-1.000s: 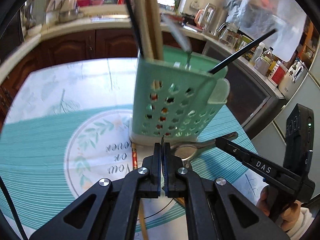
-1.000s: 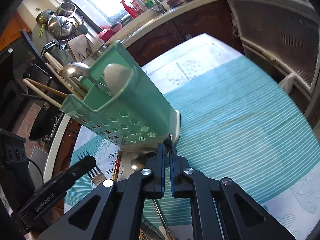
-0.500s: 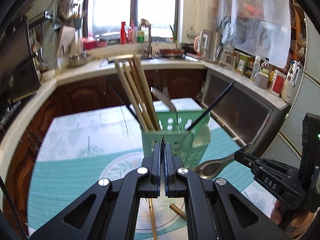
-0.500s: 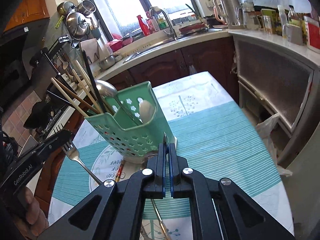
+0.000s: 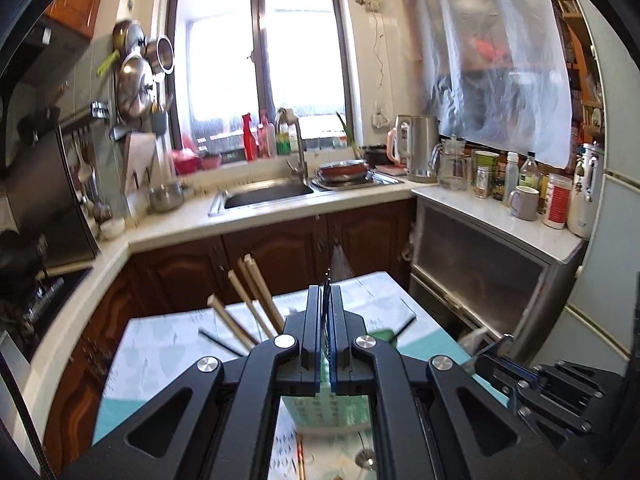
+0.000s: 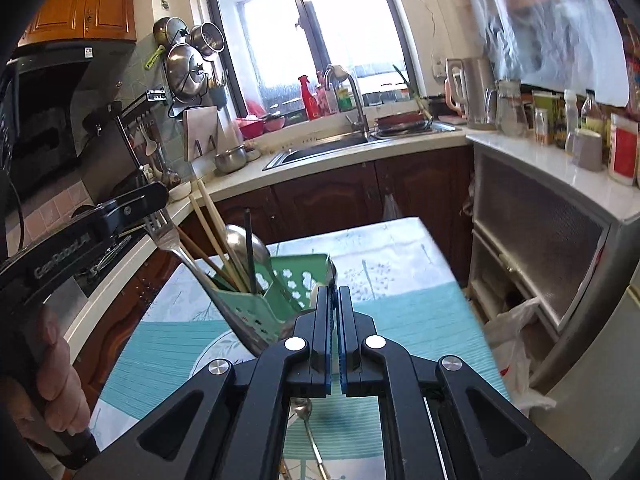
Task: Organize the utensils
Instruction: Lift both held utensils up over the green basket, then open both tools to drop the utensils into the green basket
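Observation:
A green perforated utensil holder (image 6: pixel 288 284) stands on the table with wooden chopsticks (image 6: pixel 212 232), a black chopstick and a metal ladle (image 6: pixel 244 240) in it. My left gripper (image 5: pixel 328 292) is shut on a metal fork (image 6: pixel 188 260), seen edge-on between its fingers and raised above the holder. My right gripper (image 6: pixel 335 300) is shut on a metal spoon, its bowl (image 6: pixel 331 272) just past the fingertips, beside the holder's right side. In the left wrist view the holder (image 5: pixel 384 336) is mostly hidden behind my fingers, with the chopsticks (image 5: pixel 256 300) sticking up.
A teal and white tablecloth (image 6: pixel 420 312) covers the table. A spoon (image 6: pixel 308 424) and a red-tipped chopstick (image 5: pixel 300 456) lie on it below the grippers. A sink counter (image 5: pixel 280 200) lies beyond. A white plastic bag (image 6: pixel 516 340) hangs at the table's right.
Both grippers have risen and tilted up from table level, lifting the fork and the spoon above the holder; the views now take in the kitchen window.

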`<control>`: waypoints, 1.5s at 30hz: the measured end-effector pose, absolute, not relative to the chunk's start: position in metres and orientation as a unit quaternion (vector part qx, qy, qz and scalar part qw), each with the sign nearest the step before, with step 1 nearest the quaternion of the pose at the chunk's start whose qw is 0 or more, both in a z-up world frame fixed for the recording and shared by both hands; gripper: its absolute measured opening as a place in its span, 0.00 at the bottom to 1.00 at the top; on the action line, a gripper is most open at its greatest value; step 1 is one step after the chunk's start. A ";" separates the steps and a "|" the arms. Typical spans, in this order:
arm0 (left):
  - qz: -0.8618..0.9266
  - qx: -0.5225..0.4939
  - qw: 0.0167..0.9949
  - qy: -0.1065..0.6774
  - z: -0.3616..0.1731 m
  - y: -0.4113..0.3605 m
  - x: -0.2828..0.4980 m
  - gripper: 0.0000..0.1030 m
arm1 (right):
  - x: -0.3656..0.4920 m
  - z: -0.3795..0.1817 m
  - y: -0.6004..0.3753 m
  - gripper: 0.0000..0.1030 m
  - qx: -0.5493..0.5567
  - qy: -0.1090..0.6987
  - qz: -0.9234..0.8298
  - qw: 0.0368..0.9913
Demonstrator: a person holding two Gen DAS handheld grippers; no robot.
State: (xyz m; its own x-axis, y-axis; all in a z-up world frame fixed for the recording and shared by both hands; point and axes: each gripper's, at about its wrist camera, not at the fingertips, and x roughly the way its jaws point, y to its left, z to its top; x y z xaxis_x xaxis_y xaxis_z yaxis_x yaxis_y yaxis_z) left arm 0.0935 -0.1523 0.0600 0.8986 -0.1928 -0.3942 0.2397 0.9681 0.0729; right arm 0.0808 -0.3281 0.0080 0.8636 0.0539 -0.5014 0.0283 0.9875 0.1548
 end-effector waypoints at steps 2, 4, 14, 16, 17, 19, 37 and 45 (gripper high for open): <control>-0.102 0.064 0.975 0.188 0.063 -0.159 0.099 0.00 | 0.082 0.015 -0.327 0.02 0.075 0.257 0.004 0.964; -0.088 0.072 0.978 0.177 0.064 -0.165 0.106 0.00 | 0.086 0.022 -0.327 0.02 0.072 0.253 -0.002 0.965; -0.031 0.121 0.981 0.148 0.048 -0.183 0.135 0.00 | 0.125 0.037 -0.306 0.02 0.042 0.232 -0.016 0.972; -0.025 0.130 0.981 0.146 0.043 -0.186 0.141 0.00 | 0.138 0.036 -0.299 0.02 0.033 0.235 -0.017 0.971; -0.024 0.132 0.980 0.147 0.041 -0.187 0.144 0.00 | 0.143 0.035 -0.297 0.02 0.031 0.235 -0.016 0.971; -0.023 0.129 0.979 0.155 0.036 -0.187 0.151 0.01 | 0.158 0.032 -0.289 0.02 0.021 0.236 -0.016 0.971; -0.051 0.031 0.976 0.210 0.024 -0.137 0.177 0.37 | 0.285 -0.013 -0.246 0.07 0.043 0.307 0.096 0.946; -0.056 0.008 0.976 0.210 0.035 -0.122 0.166 0.41 | 0.296 -0.017 -0.249 0.12 0.070 0.319 0.090 0.941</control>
State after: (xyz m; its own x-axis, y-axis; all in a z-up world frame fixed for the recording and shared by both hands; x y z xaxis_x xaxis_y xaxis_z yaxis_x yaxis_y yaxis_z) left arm 0.1658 -0.1222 0.0348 0.9057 -0.1051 -0.4107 0.1118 0.9937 -0.0076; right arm 0.2956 -0.2494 -0.0171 0.7799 0.2147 -0.5879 -0.1254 0.9739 0.1894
